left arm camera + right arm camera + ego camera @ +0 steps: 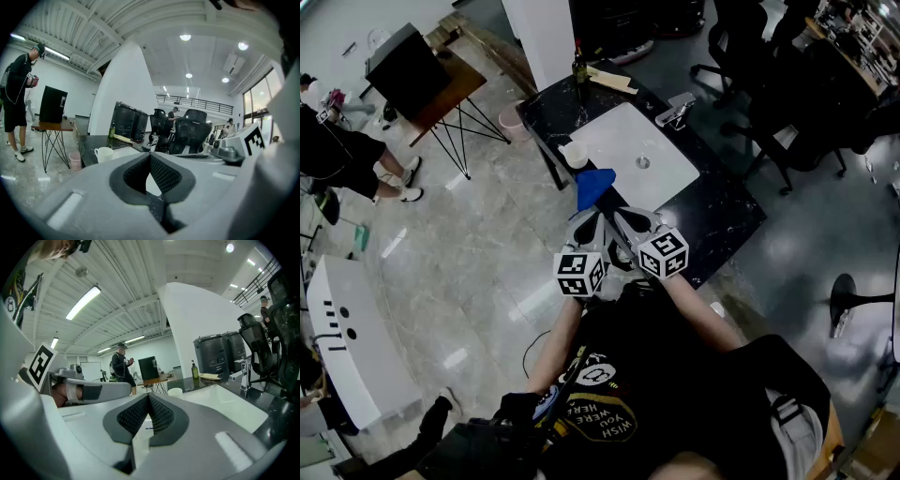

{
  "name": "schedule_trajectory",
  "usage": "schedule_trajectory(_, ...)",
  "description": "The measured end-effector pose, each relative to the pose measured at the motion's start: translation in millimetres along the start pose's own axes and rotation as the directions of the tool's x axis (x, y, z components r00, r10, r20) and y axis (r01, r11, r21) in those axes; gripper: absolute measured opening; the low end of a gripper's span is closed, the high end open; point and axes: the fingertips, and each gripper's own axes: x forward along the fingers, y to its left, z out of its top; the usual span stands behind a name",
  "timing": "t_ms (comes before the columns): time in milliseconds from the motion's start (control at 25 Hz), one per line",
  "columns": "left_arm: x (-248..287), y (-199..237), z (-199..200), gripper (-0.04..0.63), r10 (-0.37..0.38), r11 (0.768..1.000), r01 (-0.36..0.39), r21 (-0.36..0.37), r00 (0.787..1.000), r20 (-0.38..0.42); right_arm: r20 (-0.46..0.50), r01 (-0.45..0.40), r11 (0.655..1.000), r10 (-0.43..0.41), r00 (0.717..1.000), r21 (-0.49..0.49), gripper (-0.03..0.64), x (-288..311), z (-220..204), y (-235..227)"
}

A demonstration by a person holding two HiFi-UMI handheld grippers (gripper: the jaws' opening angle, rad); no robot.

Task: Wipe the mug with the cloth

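The left gripper (150, 155) hovers short of the counter (727, 216), its jaws pressed together with nothing between them. Ahead of it the mug (573, 155) stands upright, mouth up, on the black counter at the left rim of the white sink (649, 142). It is plain white, and only the left gripper view shows its handle, turned to that picture's left. Just beside the mug lies the blue cloth (593, 186), crumpled, its long axis running from the sink's edge back toward the grippers; only the head view shows it. The right gripper (148, 395) is likewise closed and empty, with only the mug's top showing beyond its tips.
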Motion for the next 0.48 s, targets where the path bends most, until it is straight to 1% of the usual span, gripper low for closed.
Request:
schedule_trajectory(120,3.4,2.9,-0.3,0.005,0.001,0.999,-0.001,-0.032,1.0,-0.005,-0.009,0.006,1.0,-0.006,1.0,0.0,0.002,1.2,-0.6,-2.9)
schedule_trajectory(480,7.5,3.2,-5.9,0.005,-0.001,1.0,0.0,-0.026,1.0,-0.019,-0.029,0.014,1.0,-0.013,0.999,0.005,0.002,0.5,-7.7,-7.8)
